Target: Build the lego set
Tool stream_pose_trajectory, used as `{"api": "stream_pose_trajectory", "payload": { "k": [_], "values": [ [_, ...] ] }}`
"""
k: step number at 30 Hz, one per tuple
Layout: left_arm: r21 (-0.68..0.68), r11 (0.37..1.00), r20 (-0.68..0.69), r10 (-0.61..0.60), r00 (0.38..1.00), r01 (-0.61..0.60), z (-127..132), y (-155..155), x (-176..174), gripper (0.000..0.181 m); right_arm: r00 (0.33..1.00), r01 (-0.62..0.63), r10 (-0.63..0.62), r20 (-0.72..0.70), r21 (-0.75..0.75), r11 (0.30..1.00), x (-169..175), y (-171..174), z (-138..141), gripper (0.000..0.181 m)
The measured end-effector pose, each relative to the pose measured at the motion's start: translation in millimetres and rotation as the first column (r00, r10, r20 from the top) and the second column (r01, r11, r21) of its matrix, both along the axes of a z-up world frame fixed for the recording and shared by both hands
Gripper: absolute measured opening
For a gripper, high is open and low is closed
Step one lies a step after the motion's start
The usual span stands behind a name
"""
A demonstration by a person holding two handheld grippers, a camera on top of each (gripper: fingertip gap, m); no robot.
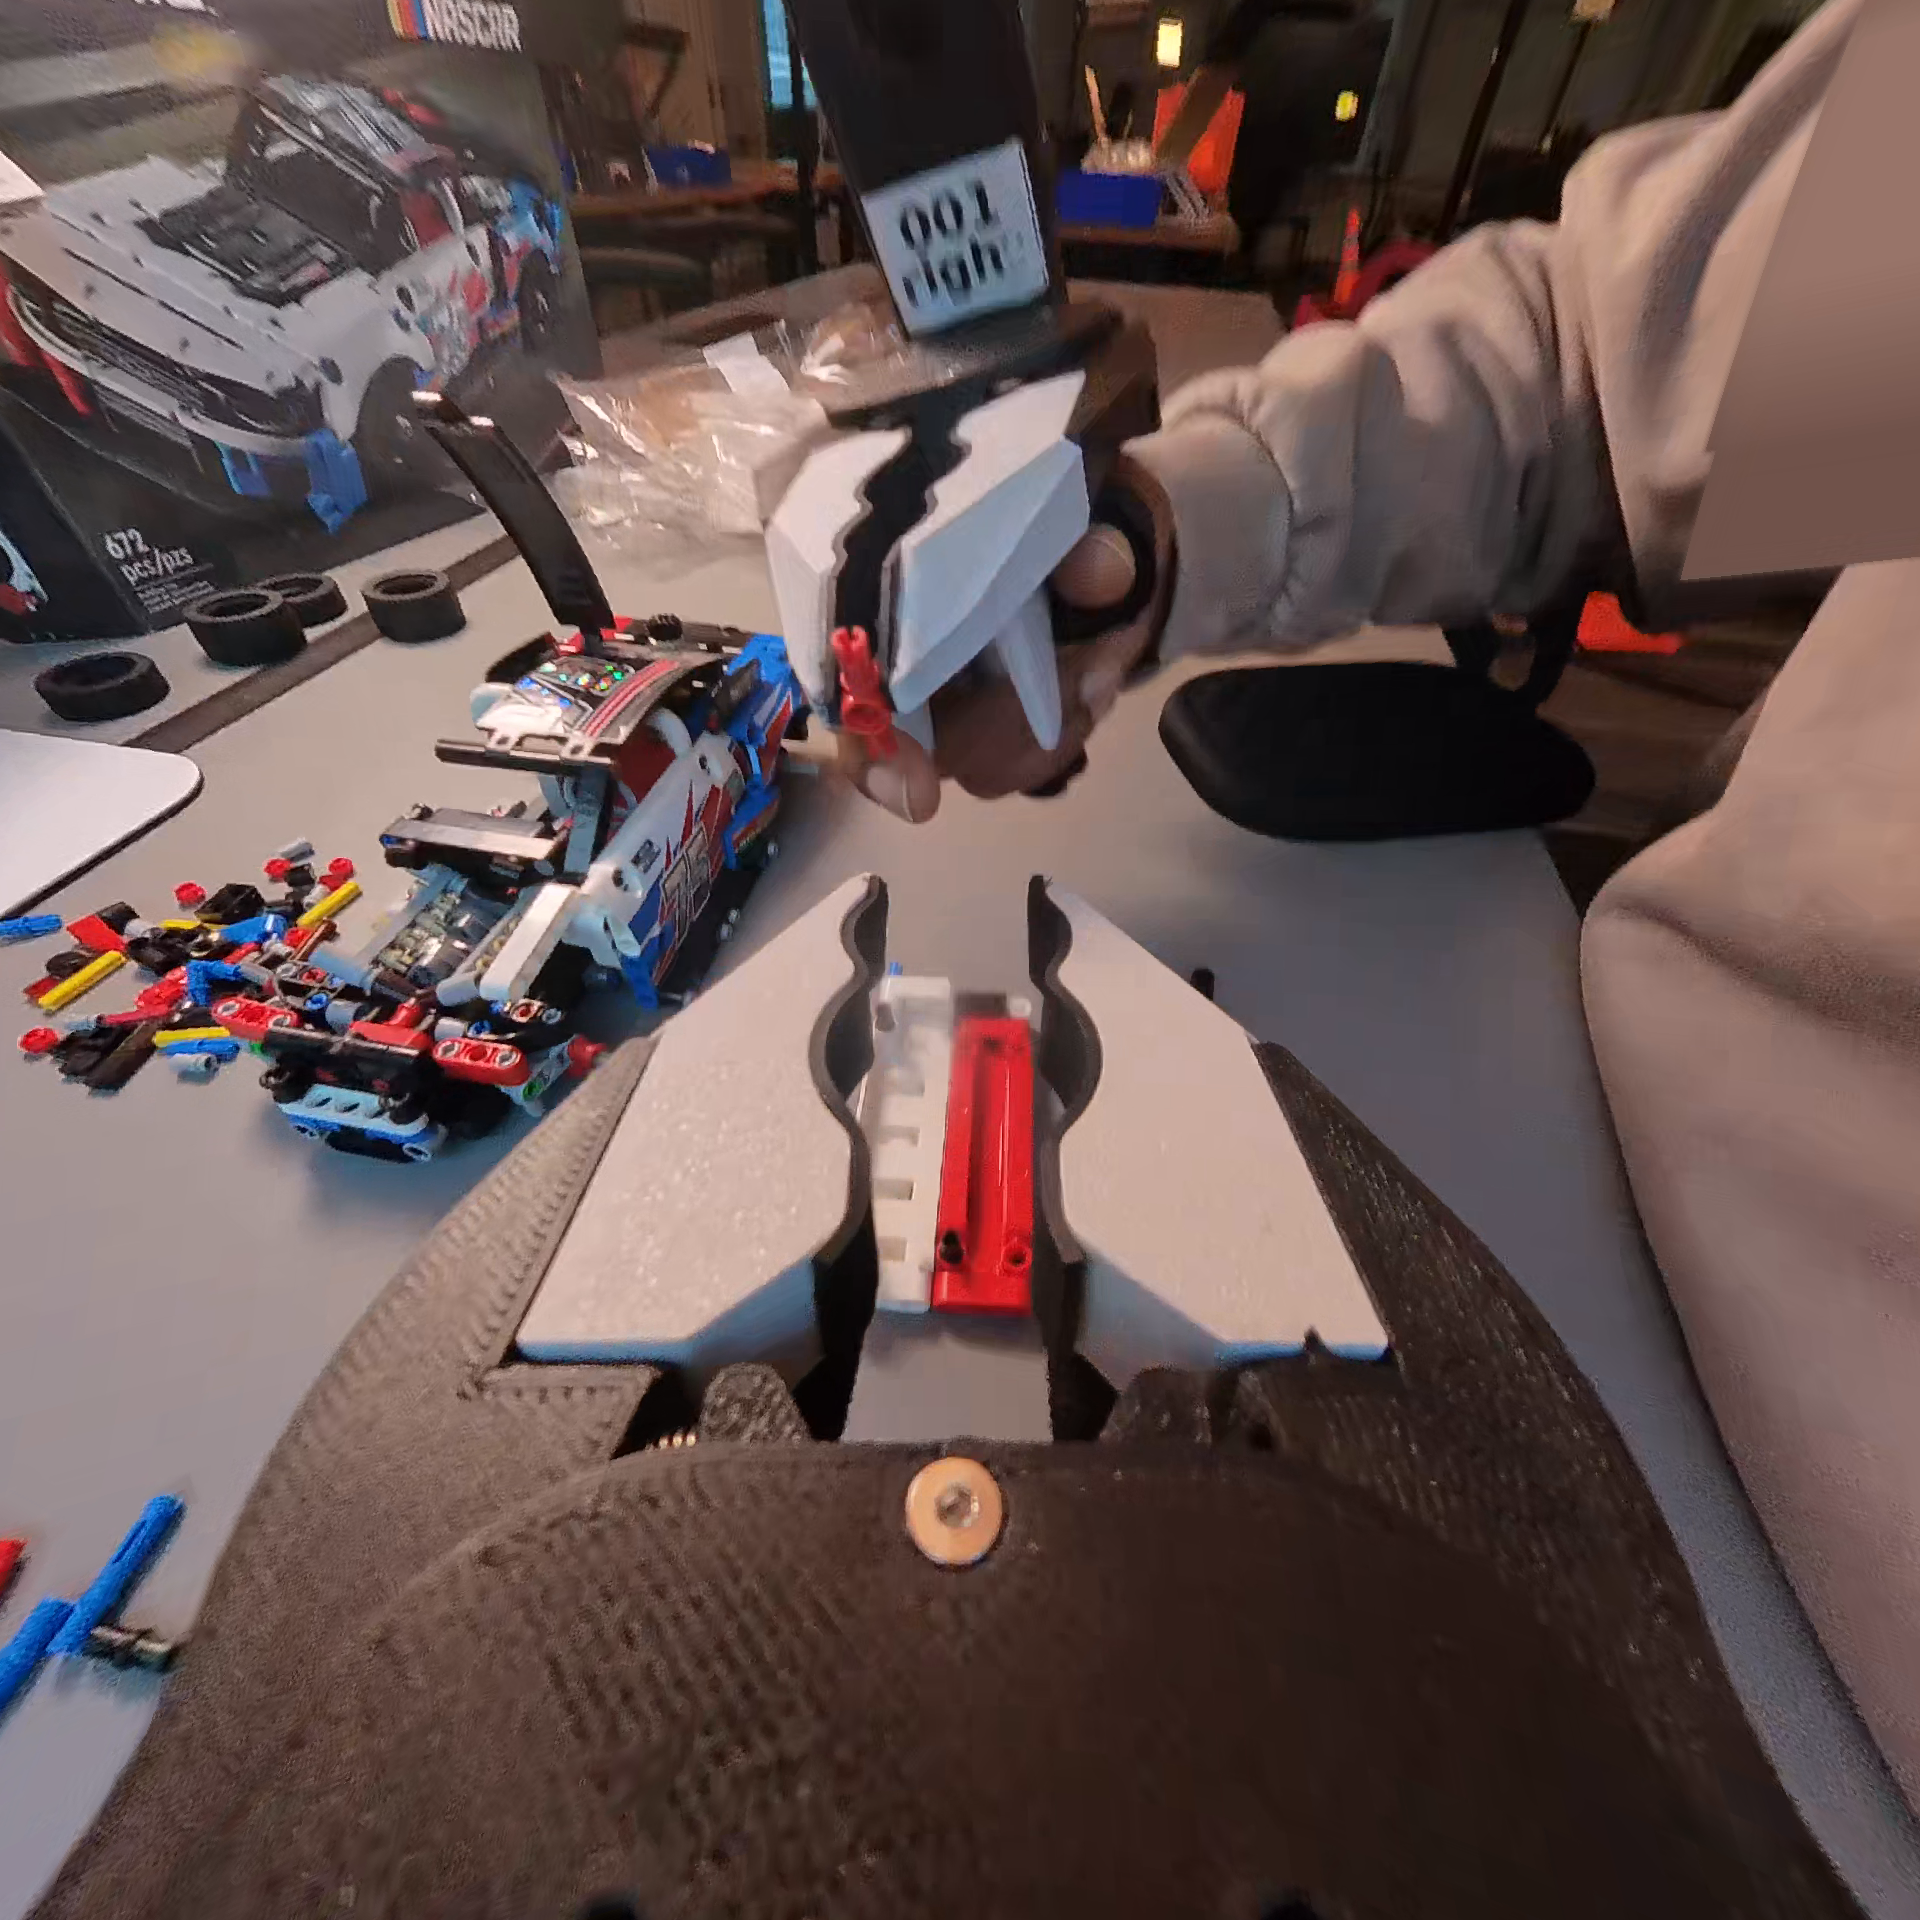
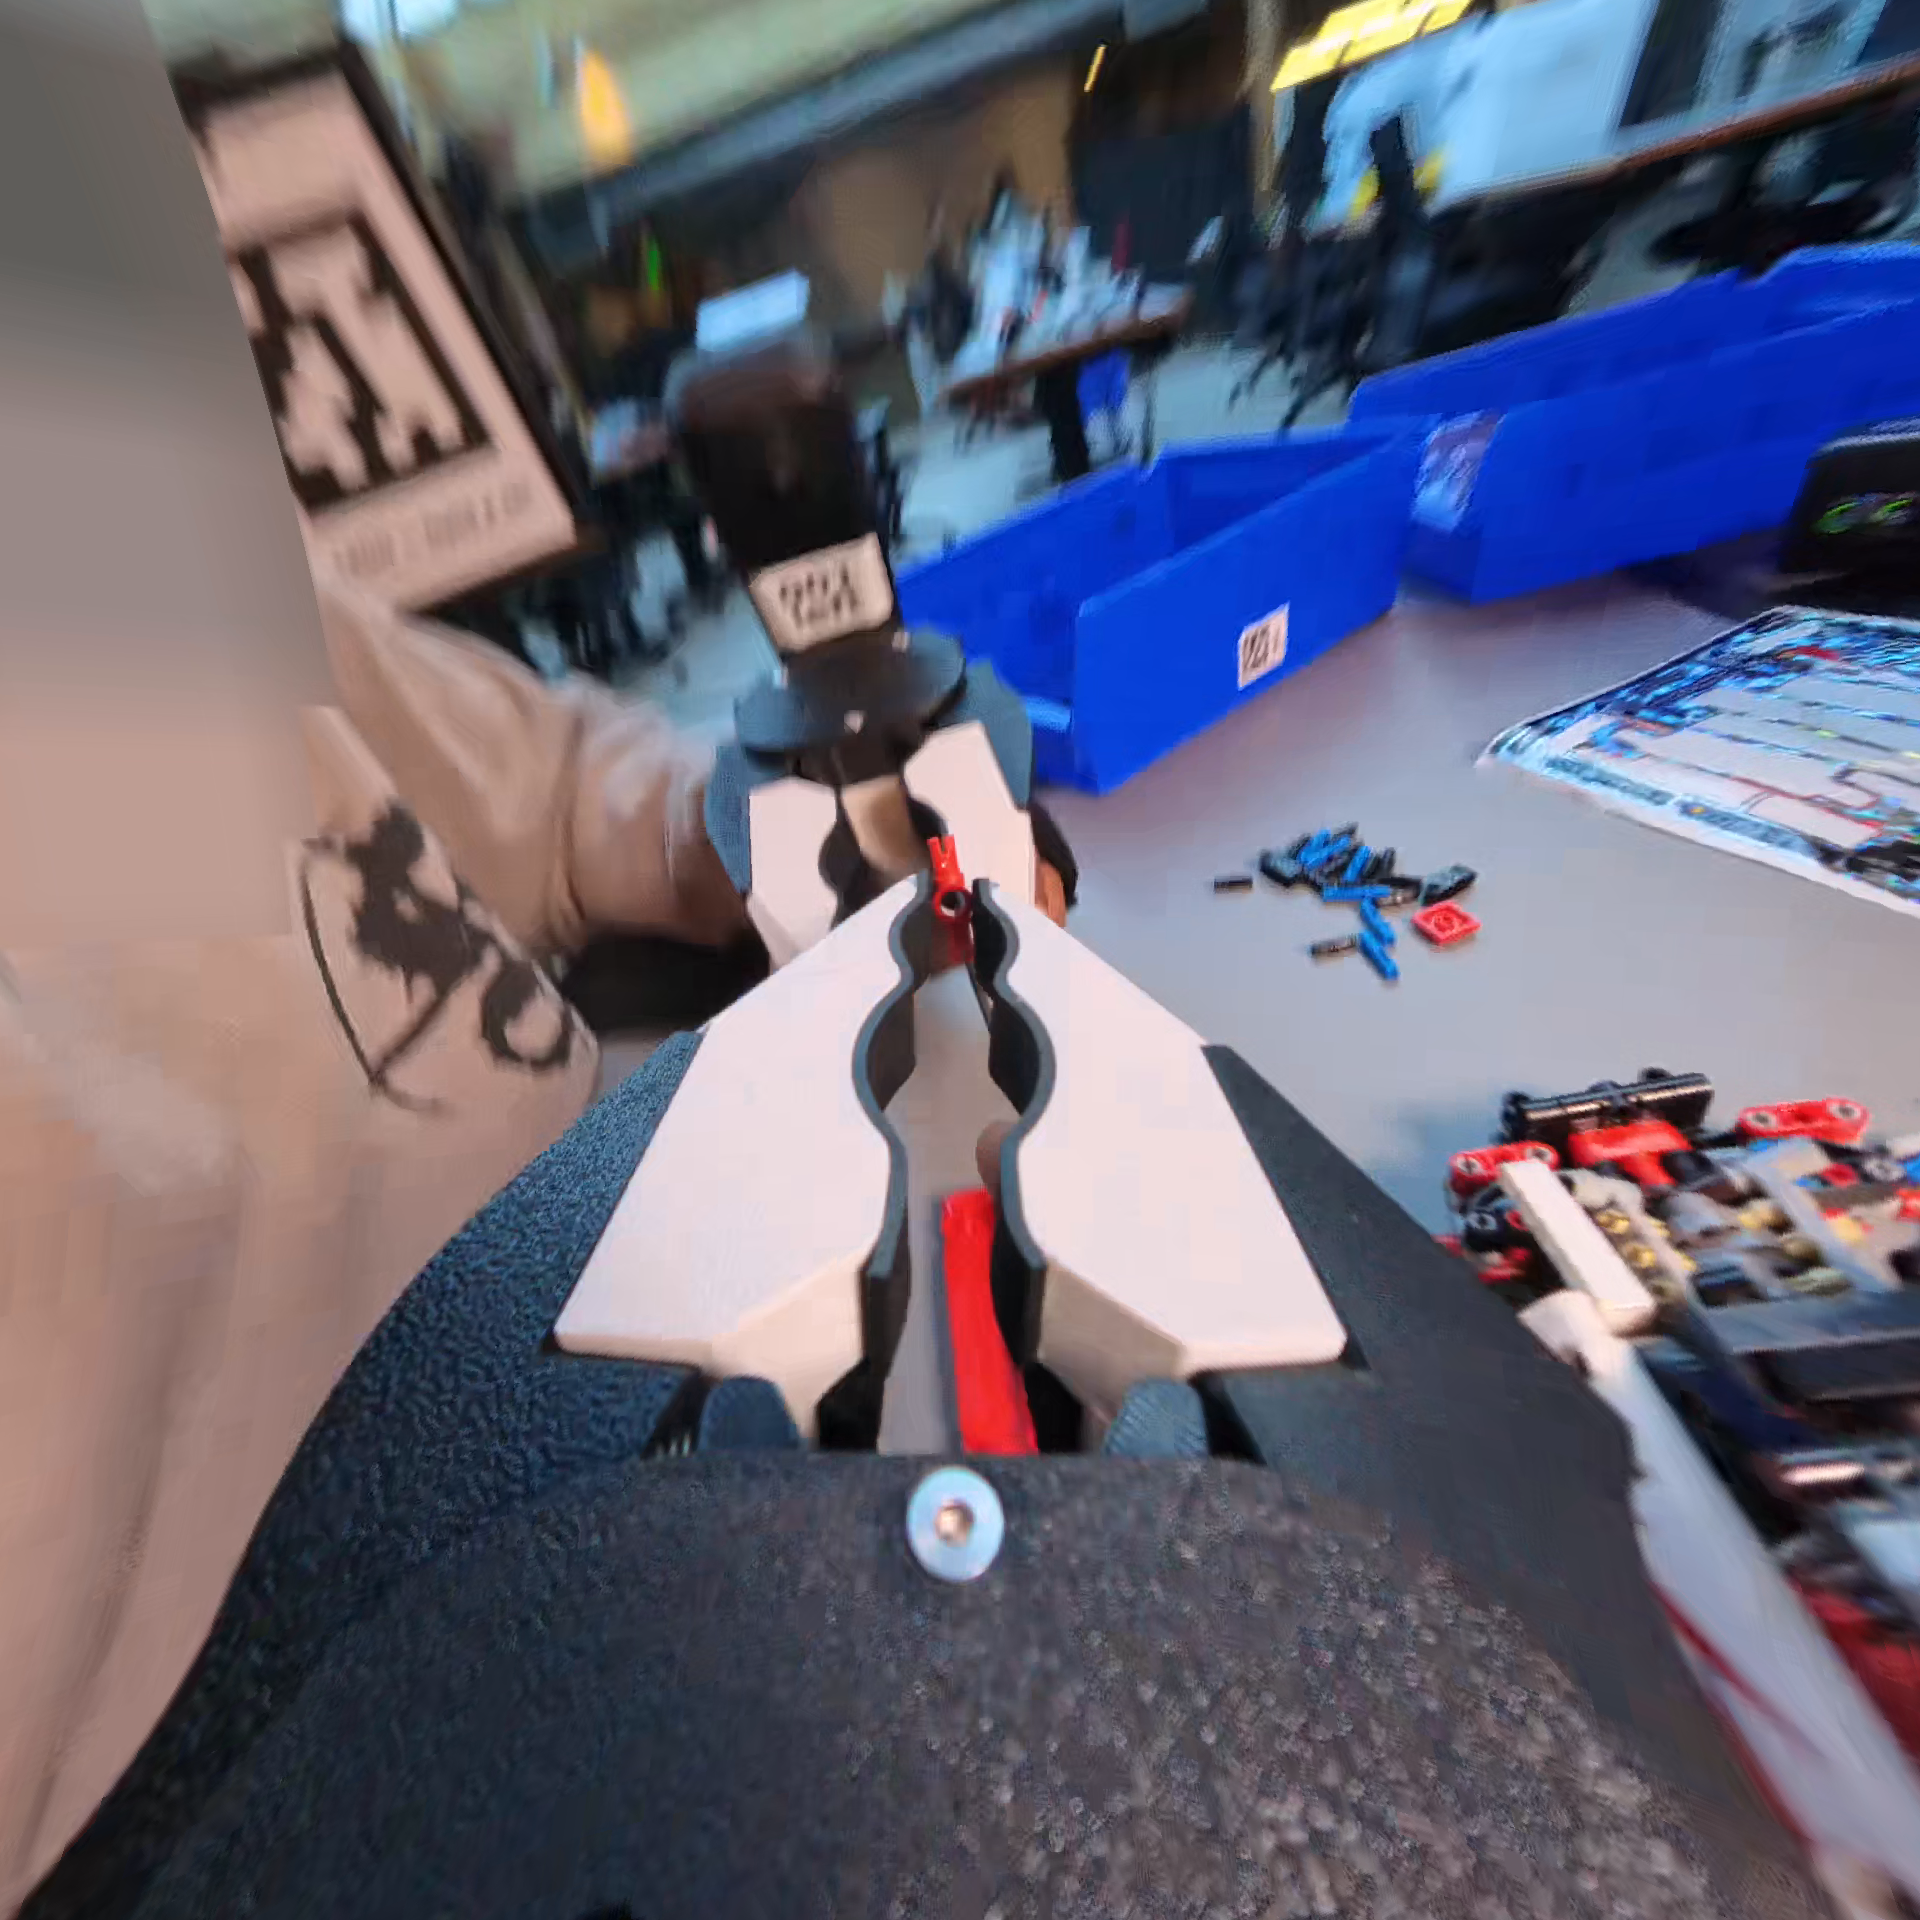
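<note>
**Red pin and panel assembly held over the half-built race car**

Clamped between the fingers of the left gripper [image 1: 956, 894] sits a white-and-red panel assembly [image 1: 961, 1143], a white beam lying side by side with a long red panel, held above the grey surface [image 1: 1299, 914]. Just beyond it the right gripper [image 1: 862, 717], gripped by a hand [image 1: 997, 748] in a beige sleeve [image 1: 1403, 436], pinches a small red pin [image 1: 860, 681] at its very tips, jaws pressed together on the piece. From the right wrist view the same red pin [image 2: 948, 899] stands upright at the tips of the right gripper [image 2: 948, 904], with the left gripper [image 2: 883, 831] facing it close behind and the red panel showing in the gap lower down.

To the left on the surface stands the partly built race car [image 1: 582, 862], white, blue and red, its black roof flap raised. A scatter of loose pieces [image 1: 177, 977] in red, yellow, blue and black lies beside its nose. Four black tyres [image 1: 249, 623] rest near the set's box [image 1: 260, 260], which stands upright at the back, with clear plastic bags [image 1: 675, 447] next to it. In the right wrist view, blue bins [image 2: 1195, 582] line the far edge, an instruction sheet [image 2: 1745, 738] lies flat, and a small cluster of blue and black pins [image 2: 1351, 894] sits well apart from the car.
</note>
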State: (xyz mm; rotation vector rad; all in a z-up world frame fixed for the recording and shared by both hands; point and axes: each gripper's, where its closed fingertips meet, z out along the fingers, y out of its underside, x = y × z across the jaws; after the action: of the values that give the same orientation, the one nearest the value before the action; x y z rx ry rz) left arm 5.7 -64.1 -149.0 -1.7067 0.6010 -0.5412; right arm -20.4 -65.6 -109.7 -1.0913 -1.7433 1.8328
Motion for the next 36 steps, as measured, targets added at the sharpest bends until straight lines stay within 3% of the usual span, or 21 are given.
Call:
{"api": "stream_pose_trajectory", "payload": {
  "k": [4,8,15,23,30,31,33,36],
  "values": [
    [0.036,0.998,0.145,0.045,0.988,-0.051,24,8,7,0.022,0.987,0.109,-0.141,-0.073,-0.336,0.936,4,1,22,0.003],
    [0.098,0.989,0.190,0.088,0.978,-0.108,44,10,4,0.009,0.982,0.100,-0.155,-0.105,-0.408,0.907,4,-5,29,0.003],
    [0.101,0.987,0.119,0.114,0.986,-0.126,42,7,-1,0.002,0.985,0.084,-0.132,-0.113,-0.351,0.933,7,-4,18,0.003],
    [0.074,0.997,-0.048,0.039,0.998,-0.035,29,1,7,0.001,0.985,0.045,-0.045,-0.165,0.001,0.999,18,-12,5,0.004],
    [0.026,0.999,-0.018,0.023,1.000,-0.022,23,1,10,0.002,0.984,0.068,-0.047,-0.173,0.116,0.991,20,-11,-1,0.004],
    [0.015,0.999,-0.014,0.030,0.999,-0.029,22,3,9,0.005,0.984,0.074,-0.055,-0.167,0.112,0.991,21,-9,-2,0.004],
    [-0.043,0.998,-0.041,0.053,0.998,-0.055,11,6,2,0.039,0.985,0.078,-0.065,-0.159,0.081,0.994,26,0,2,0.004],
    [-0.206,0.976,-0.135,0.045,0.990,-0.073,-31,7,-12,0.061,0.980,0.164,-0.147,-0.136,0.126,0.978,36,37,1,0.004]
  ]
}}
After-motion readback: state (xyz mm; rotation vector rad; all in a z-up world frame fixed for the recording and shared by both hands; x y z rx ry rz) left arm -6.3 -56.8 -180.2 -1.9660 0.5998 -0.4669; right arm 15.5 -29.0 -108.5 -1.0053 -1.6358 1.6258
